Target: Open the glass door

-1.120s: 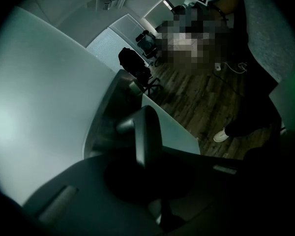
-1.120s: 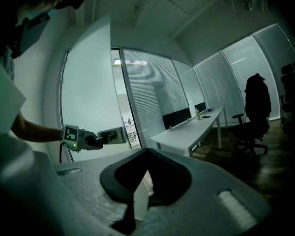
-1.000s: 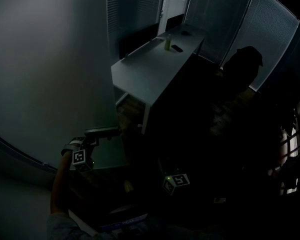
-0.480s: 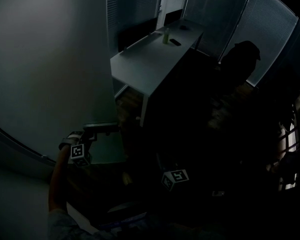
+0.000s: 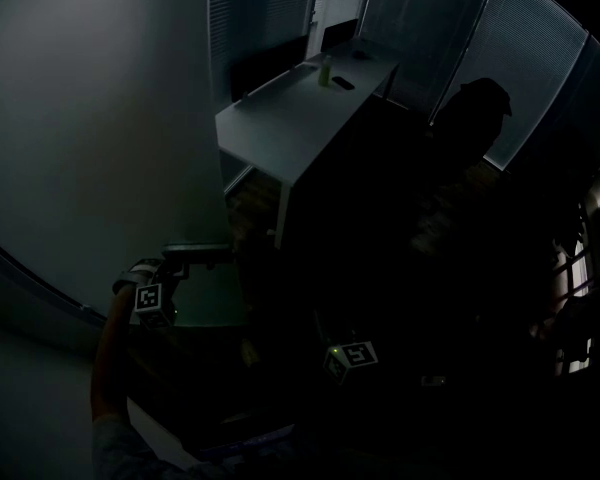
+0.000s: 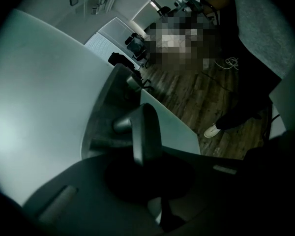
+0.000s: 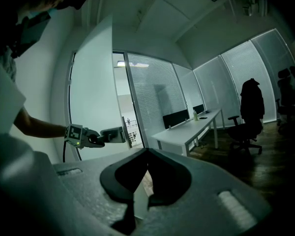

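Note:
The glass door (image 5: 90, 168) is a frosted panel at the left of the head view, and its edge (image 7: 105, 82) stands ajar in the right gripper view. My left gripper (image 5: 176, 271) is shut on the door handle (image 5: 202, 255), a grey lever. That lever (image 6: 144, 132) sticks out from between the jaws in the left gripper view. From the right gripper view the left gripper (image 7: 94, 139) is seen clamped on the handle (image 7: 113, 134). My right gripper (image 7: 147, 151) hangs lower in the dark, shut with nothing in it; its marker cube (image 5: 351, 356) shows.
A long white desk (image 5: 290, 128) with a green bottle (image 5: 325, 71) stands behind the door. An office chair with a dark coat (image 7: 250, 107) is to the right. Blinds cover the glass walls (image 5: 540, 58). The floor (image 6: 201, 92) is dark wood.
My left gripper, still on the handle, has drifted left and a little up in the head view with the door. The right gripper's cube has barely shifted.

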